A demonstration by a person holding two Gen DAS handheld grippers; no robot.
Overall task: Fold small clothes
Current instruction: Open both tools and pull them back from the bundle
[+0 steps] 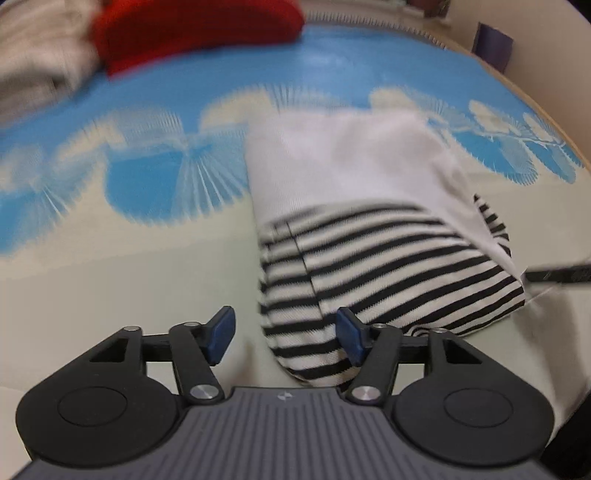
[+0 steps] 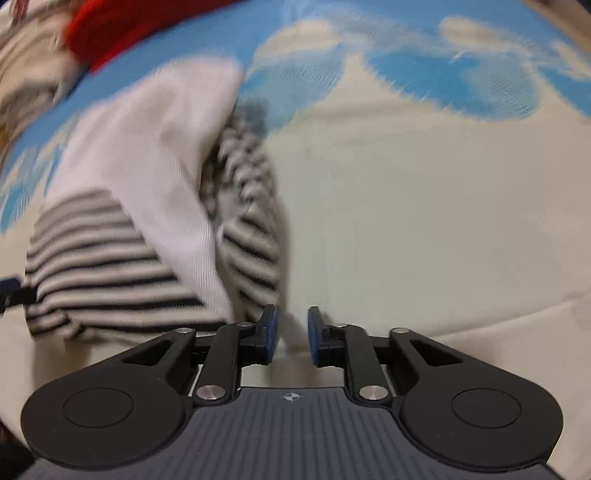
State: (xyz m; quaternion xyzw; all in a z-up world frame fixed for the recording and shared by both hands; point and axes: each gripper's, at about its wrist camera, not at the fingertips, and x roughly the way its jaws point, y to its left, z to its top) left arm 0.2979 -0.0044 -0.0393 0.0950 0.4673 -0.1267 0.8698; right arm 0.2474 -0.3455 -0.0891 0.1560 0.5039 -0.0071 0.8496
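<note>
A small garment, white in its upper half and black-and-white striped in its lower half, lies folded on the bedspread. My left gripper is open just above its near striped corner, with the blue pads standing clear of the cloth on either side. In the right wrist view the same garment lies blurred to the left. My right gripper hangs at its right edge, its jaws a little apart and pressing on nothing. A black finger of the right gripper shows at the garment's right corner.
The bedspread is cream with blue fan patterns. A red knitted garment and a beige cloth lie at the far left. A purple object stands by the wall at the back right. Cream bedspread stretches to the right.
</note>
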